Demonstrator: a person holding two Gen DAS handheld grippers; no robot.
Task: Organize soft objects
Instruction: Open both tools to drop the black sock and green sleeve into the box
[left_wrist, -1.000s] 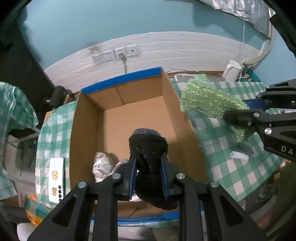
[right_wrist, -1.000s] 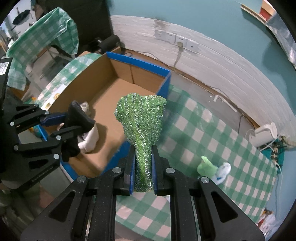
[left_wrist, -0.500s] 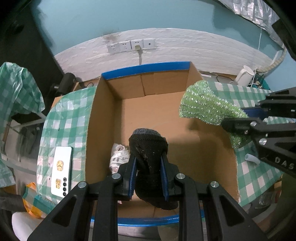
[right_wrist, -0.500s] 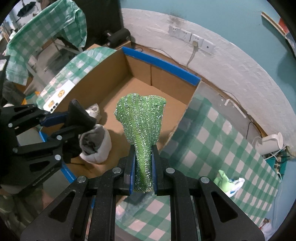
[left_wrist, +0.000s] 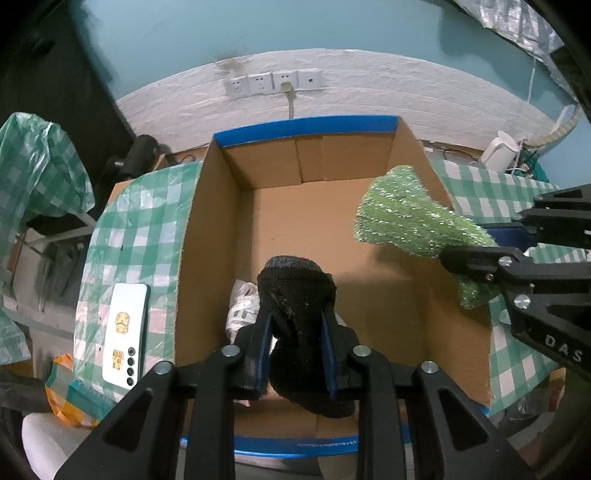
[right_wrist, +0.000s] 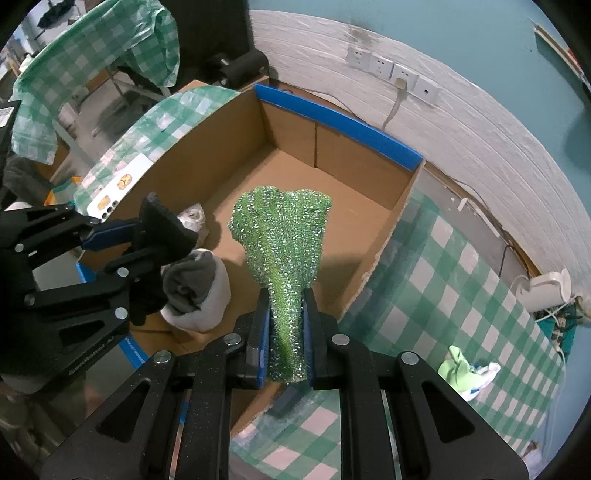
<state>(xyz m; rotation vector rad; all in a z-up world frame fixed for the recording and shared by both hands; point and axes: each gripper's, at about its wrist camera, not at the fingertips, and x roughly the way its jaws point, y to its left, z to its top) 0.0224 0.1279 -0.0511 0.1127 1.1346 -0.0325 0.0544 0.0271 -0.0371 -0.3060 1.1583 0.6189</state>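
While over cardboard box (left_wrist: 207, 236), left gripper (left_wrist: 295, 328) pinches fuzzy black sock (left_wrist: 295, 291), right gripper (right_wrist: 286, 314) glittery green cloth (right_wrist: 284, 236)

The right gripper (right_wrist: 286, 332) has carried the green sparkly cloth (right_wrist: 284, 254) from above the checkered table (right_wrist: 461, 280) to over the cardboard box (left_wrist: 207, 236). The left gripper (left_wrist: 295, 354), with its black sock (left_wrist: 295, 295), has shifted toward the box's middle, exposing a grey-and-white sock bundle (right_wrist: 201, 291) inside.

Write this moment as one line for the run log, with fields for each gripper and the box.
left gripper: shut on black sock | right gripper: shut on green sparkly cloth | cardboard box: both items above it, rolled grey sock inside
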